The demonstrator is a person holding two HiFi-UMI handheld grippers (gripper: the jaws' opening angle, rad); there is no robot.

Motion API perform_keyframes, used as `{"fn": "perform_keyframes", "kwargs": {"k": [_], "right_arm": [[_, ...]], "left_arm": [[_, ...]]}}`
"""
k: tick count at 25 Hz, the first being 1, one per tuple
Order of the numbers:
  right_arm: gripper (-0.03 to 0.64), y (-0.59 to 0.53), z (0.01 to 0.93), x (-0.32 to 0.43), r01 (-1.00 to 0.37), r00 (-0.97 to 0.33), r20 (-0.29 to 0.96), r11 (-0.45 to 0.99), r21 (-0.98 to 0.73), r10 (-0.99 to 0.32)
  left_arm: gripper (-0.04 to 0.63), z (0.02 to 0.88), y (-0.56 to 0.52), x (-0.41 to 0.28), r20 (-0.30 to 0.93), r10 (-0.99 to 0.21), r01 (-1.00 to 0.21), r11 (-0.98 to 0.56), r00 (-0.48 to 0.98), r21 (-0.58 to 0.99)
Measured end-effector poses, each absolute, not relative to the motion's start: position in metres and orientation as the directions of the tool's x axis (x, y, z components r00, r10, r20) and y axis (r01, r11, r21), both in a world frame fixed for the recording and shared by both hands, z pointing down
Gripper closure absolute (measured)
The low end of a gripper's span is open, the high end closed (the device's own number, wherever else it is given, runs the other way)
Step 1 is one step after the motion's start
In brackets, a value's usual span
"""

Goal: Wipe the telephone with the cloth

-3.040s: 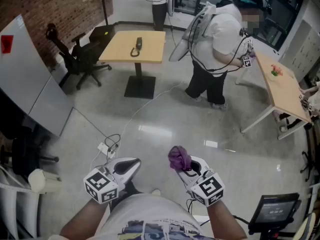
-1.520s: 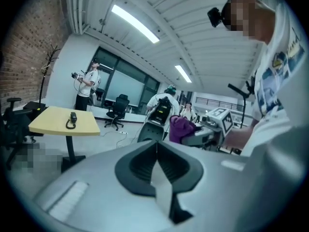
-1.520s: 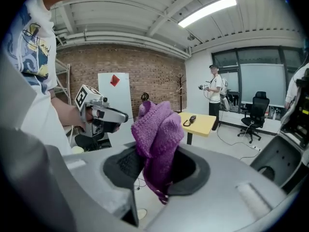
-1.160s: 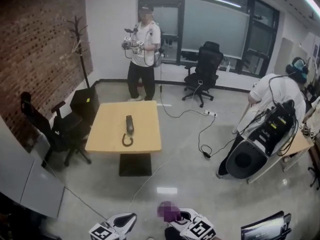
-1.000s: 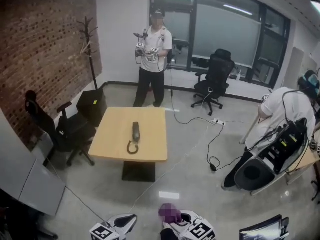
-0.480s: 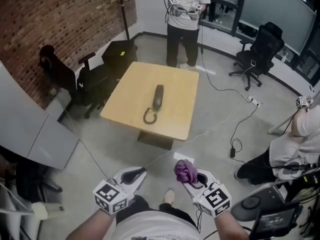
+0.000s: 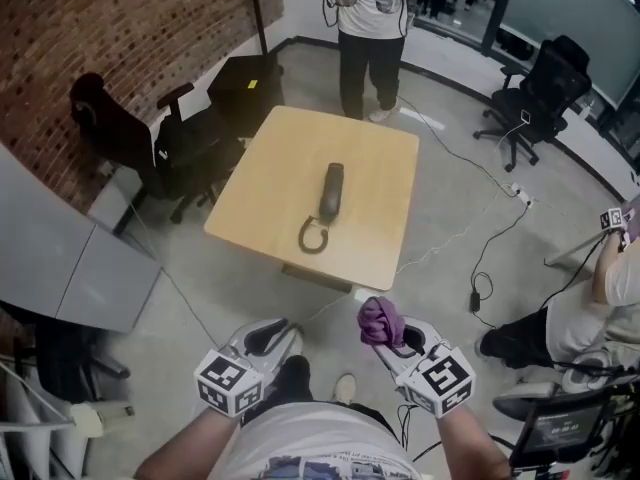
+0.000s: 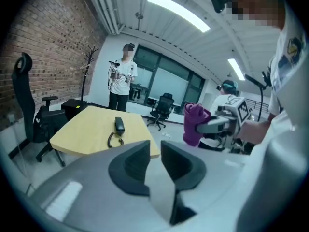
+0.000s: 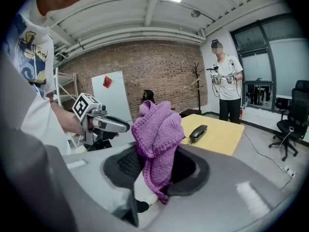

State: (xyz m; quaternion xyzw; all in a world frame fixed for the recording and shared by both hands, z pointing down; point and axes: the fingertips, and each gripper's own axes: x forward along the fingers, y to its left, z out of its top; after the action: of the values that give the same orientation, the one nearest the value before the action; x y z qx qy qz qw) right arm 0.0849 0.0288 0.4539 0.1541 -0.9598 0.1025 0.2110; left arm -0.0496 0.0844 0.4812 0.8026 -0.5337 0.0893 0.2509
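Closer now, the table (image 7: 270, 208) fills more of my head view, the telephone (image 7: 330, 190) lying near its middle. My right gripper (image 7: 395, 340) clamps the purple cloth (image 7: 380, 318). My left gripper (image 7: 270, 334) is empty, its jaws just opening, slightly apart.

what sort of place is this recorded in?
Looks like an office or lab room: black swivel office chair, square light-wood table carrying a black corded telephone, red brick wall.
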Motion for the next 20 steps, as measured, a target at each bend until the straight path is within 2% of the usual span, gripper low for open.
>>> {"fn": "perform_keyframes", "kwargs": {"k": [13, 20], "right_arm": [[0.489, -0.034, 0.453, 0.012, -0.475, -0.786, 0.488, 0.876, -0.085, -0.38], [0.489, -0.065, 0.458, 0.012, -0.472, -0.78, 0.51, 0.876, -0.097, -0.364]], "left_arm": [[0.493, 0.494, -0.037, -0.105, 0.399, -0.77, -0.866, -0.418, 0.498, 0.274], [0.462, 0.515, -0.099, -0.101, 0.442, -0.771, -0.888, -0.379, 0.459, 0.261]]}}
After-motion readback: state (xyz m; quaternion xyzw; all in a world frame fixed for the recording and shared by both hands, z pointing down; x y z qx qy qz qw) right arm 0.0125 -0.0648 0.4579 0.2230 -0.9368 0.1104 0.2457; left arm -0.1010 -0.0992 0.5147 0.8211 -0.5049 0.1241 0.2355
